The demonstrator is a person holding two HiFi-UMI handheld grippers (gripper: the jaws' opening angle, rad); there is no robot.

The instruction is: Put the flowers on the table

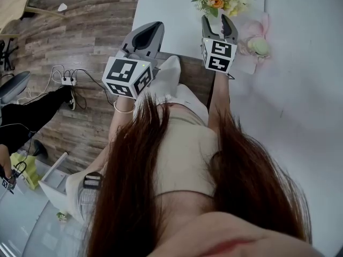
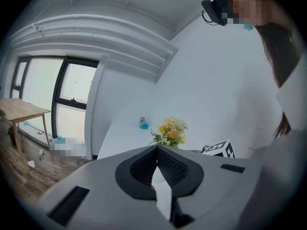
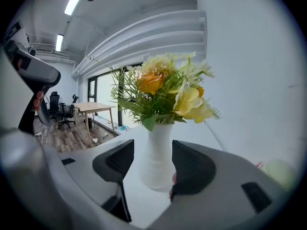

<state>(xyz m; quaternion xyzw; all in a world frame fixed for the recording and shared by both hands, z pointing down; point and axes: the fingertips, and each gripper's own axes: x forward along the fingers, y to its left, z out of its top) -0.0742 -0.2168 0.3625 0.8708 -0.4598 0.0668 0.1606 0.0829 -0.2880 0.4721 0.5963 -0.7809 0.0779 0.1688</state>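
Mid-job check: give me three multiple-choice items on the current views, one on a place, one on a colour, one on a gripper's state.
1. Where does the vase of flowers stand?
A. wooden floor
B. white table
C. a chair

2. What colour is the vase?
A. white
B. blue
C. black

3. How is the left gripper?
A. wide open
B. shut on the vase
C. shut on nothing

Answers:
1 B: the right gripper view shows its base resting on the white surface.
2 A: its body is plain white.
3 C: the left gripper view shows the jaws meeting at their tips with nothing between.
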